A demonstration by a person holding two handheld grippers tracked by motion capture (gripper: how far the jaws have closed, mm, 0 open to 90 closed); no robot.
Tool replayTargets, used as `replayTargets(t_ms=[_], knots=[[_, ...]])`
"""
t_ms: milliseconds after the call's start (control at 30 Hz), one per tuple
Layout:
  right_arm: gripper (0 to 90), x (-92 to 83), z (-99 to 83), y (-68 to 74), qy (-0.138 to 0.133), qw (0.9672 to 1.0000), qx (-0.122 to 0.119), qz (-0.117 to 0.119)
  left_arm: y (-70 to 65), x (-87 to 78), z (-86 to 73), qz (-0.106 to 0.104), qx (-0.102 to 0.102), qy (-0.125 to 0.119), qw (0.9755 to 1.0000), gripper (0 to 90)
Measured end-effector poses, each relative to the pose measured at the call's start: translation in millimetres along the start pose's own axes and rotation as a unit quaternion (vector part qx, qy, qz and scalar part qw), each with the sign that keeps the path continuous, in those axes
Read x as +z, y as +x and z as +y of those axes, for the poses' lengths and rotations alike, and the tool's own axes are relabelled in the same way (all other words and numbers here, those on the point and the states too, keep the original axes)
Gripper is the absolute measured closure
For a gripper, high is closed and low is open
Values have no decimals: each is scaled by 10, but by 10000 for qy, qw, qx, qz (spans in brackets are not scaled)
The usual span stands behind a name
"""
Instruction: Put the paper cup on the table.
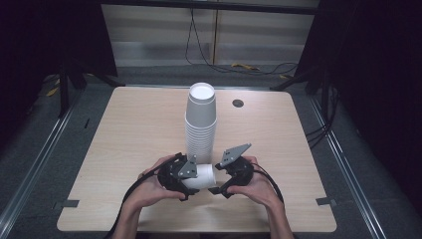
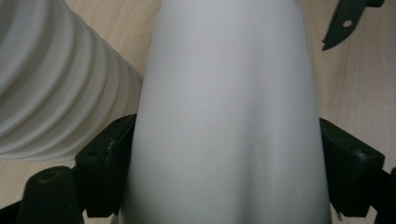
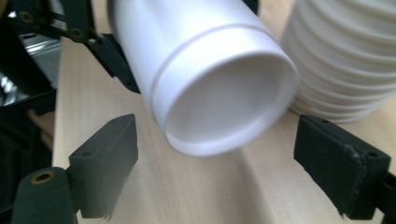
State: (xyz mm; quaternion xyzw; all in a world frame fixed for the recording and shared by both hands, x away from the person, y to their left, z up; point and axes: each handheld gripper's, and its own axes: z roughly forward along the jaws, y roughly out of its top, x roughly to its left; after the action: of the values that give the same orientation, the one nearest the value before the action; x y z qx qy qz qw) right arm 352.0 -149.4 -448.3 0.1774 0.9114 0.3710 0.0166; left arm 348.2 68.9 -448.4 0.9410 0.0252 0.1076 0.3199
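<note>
The cup (image 1: pixel 204 176) lay on its side, held just above the near middle of the tabletop (image 1: pixel 124 144), gripped between the fingers (image 2: pixel 105 163) of the left gripper (image 1: pixel 191 180); in the left gripper view the black pads pressed both flanks of its white wall, clenched on it. Its bottom end, with a recessed base and a thin rim, pointed toward the right gripper (image 1: pixel 219 185). In the right gripper view that base (image 3: pixel 224 109) hung between and a little beyond two fingers (image 3: pixel 105 163) that stood wide apart, released and touching nothing. The person's hands (image 1: pixel 149 186) held both tools close together, nearly meeting over the cup. Just behind them rose the stack (image 1: pixel 200 122) of nested white cups, upside down, its ribbed rims near the held cup's side. Farther back a small dark disc (image 1: pixel 238 103) sat in the tabletop, and cables (image 1: pixel 234 64) trailed over the floor beyond. The risks seemed plain: the thin wall could buckle or crease if the left fingers squeezed harder, and the smooth taper could slip out of the grip if they eased. Should the right fingers close off-centre on the base, the cup might twist and pop free. A careless swing toward the stack could knock that tall column over.
</note>
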Motion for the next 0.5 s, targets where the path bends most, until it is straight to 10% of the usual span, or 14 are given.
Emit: replayTargets(t_ms=[500], knots=[[177,46,122,22,155,9993,-206,276,-32,42,71,-199,335,185,9991,166]])
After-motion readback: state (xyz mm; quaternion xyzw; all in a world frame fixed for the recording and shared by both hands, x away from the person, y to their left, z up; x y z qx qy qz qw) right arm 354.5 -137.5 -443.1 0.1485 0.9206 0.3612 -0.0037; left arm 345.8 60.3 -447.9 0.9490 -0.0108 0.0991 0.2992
